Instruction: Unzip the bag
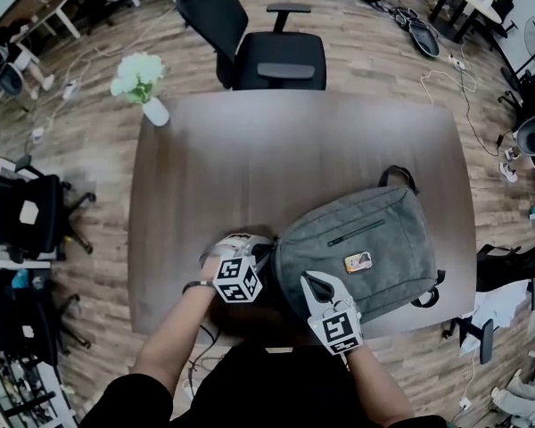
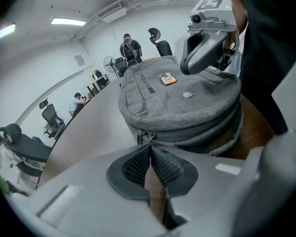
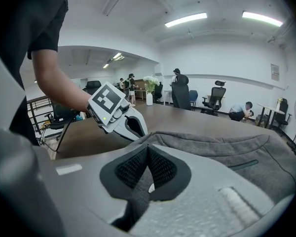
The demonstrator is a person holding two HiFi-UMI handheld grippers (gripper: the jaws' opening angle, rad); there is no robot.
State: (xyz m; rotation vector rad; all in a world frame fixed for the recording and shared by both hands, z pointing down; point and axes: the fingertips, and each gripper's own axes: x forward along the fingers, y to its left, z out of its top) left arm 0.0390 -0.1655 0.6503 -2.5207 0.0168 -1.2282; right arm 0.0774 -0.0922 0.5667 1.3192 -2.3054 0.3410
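Gripping the grey bag on the desk, we clamp left gripper fingers on its zipper pull, right gripper fingers on fabric; badge unreadable.

A brown rectangular wooden table is standing on a wood-plank floor. Near its far-left corner a small white vase w/ pale flowers is standing upright. A black office chair w/ armrests is standing just beside the far edge. Another black chair is standing at the head view's left. In the bkgd a few people are standing or sitting, and long ceiling lights are shining.
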